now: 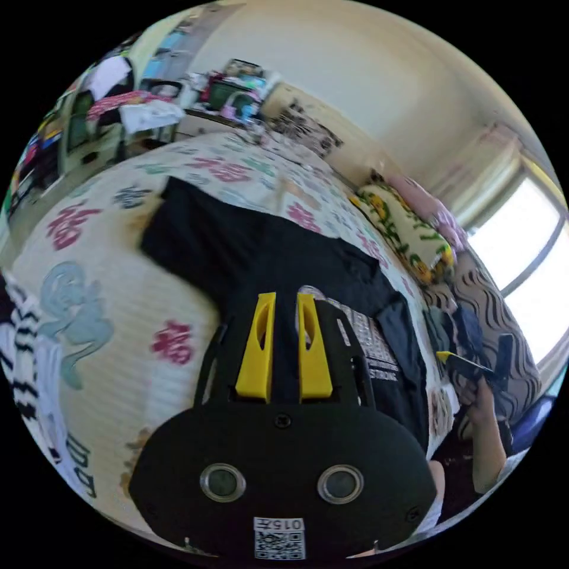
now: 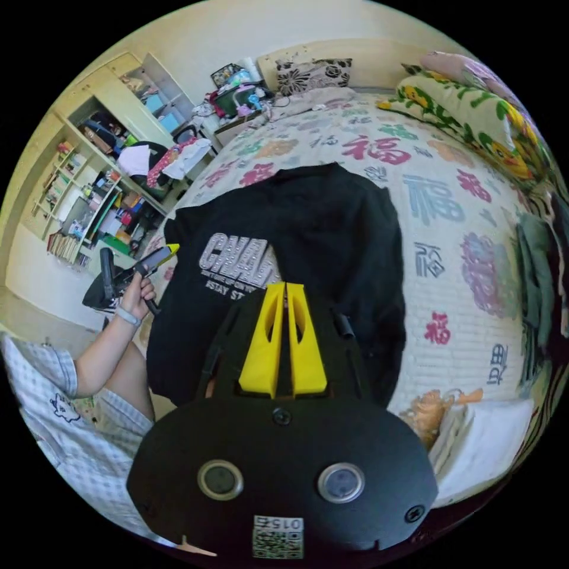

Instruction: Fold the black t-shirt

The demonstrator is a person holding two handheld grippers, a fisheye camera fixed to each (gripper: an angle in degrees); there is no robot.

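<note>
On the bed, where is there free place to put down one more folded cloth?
Free: the patterned bedspread between the black t-shirt and the flowered pillows, and the strip past the shirt's far edge toward the headboard. Crowded: the edge with the dark clothes pile, and the corner with the white folded cloth.

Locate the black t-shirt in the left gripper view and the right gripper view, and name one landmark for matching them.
Left gripper view: the black t-shirt lies across the picture's middle on the patterned bedspread, running behind the yellow jaws toward the lower right.
Right gripper view: it fills the centre above the jaws, its silver printed lettering facing up.
Shared landmark: the yellow-and-green flowered pillow.
</note>
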